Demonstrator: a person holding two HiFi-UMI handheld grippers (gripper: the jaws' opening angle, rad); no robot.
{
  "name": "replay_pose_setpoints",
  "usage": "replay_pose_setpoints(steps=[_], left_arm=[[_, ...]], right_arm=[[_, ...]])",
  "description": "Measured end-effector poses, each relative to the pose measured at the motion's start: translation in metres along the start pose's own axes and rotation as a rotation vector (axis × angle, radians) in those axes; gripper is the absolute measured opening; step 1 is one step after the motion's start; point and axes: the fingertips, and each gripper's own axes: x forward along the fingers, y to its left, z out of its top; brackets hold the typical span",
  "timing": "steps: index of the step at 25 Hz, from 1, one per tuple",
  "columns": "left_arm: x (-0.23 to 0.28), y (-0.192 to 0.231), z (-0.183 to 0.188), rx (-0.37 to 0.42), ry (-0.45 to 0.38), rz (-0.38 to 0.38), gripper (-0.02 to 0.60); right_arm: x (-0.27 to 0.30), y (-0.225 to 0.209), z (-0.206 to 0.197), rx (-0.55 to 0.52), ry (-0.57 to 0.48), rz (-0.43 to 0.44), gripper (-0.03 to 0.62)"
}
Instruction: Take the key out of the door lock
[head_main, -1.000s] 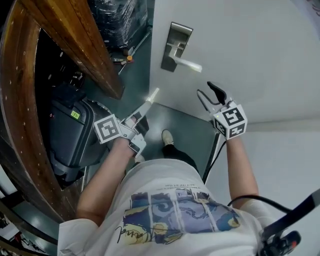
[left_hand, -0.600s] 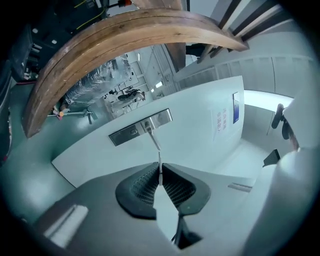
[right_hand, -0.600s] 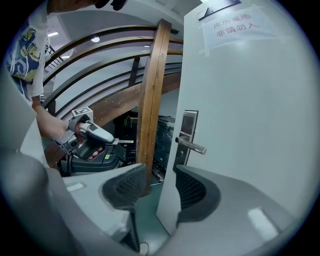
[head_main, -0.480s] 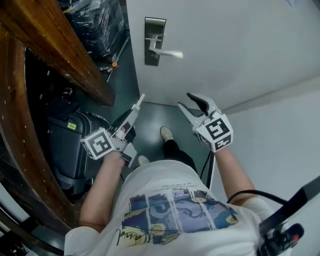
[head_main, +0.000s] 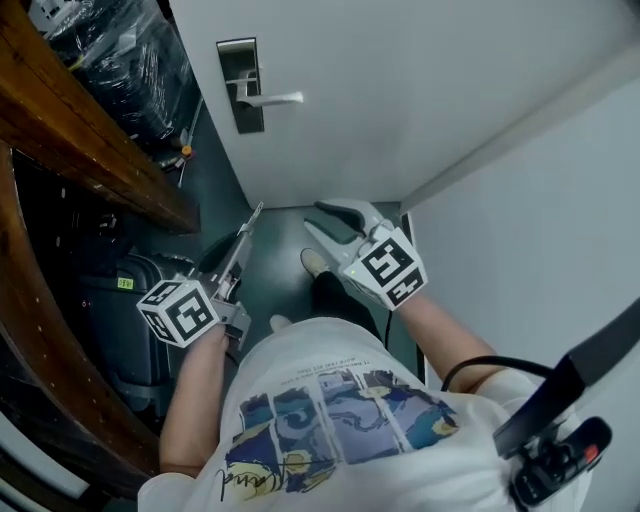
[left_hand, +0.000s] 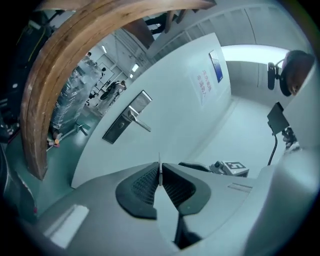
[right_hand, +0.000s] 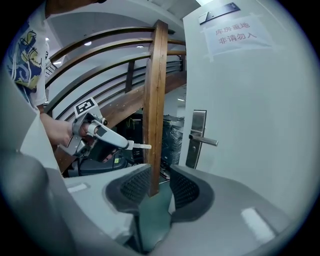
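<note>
Since the earlier frame both grippers have drawn back from the white door (head_main: 400, 90). The left gripper (head_main: 245, 230) is clamped on the key (head_main: 256, 211), well clear of the lock plate (head_main: 240, 85). The right gripper (head_main: 312, 217) jaws have just been closing and stand apart, empty. The floor (head_main: 270, 262) is grey-green. A curved wooden rail (head_main: 80, 140) and a dark suitcase (head_main: 120, 310) stand at left.

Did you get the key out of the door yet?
Yes, it looks done. The key is out, pinched in the left gripper's shut jaws, well away from the door lock. Left to do: maybe only putting the key somewhere.
</note>
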Motion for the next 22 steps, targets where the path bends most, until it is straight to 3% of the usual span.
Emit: replay_pose_setpoints(steps=[9, 22], left_arm=[[-0.006, -0.014, 0.001, 0.185, 0.063, 0.033, 0.025], [-0.009, -0.015, 0.001, 0.247, 0.074, 0.061, 0.025]], right_arm=[[0.004, 0.029, 0.013, -0.013, -0.004, 0.020, 0.107], [0.004, 0.037, 0.019, -0.026, -0.011, 0.032, 0.088]])
